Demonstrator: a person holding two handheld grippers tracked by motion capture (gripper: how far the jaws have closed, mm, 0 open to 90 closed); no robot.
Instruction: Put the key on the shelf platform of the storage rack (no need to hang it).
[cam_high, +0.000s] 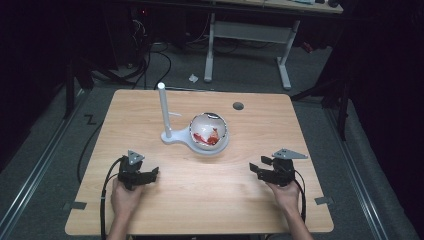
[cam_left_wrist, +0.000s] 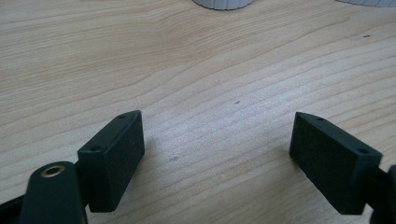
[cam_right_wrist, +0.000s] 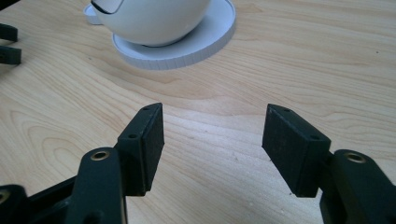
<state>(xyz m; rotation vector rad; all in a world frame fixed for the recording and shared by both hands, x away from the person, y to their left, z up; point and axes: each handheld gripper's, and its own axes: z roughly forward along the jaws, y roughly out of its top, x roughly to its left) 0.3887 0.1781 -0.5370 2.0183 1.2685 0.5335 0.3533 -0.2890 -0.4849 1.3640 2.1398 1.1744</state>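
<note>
Both hand-held grippers rest low on the counter (cam_high: 250, 195), jaws spread and empty: the left hand-held gripper (cam_high: 148, 174) and the right hand-held gripper (cam_high: 258, 169) flank a white bowl (cam_high: 209, 131) smeared red inside. The bowl sits on a round stand (cam_right_wrist: 205, 39) ahead of and between them, about equally near each, with bare wood between. An upright post (cam_high: 163, 110) rises left of the bowl

Both black grippers, left gripper (cam_high: 150, 175) and right gripper (cam_high: 257, 169), carry grey three-cornered plates, black cables, brass-ringed screw holes
</note>
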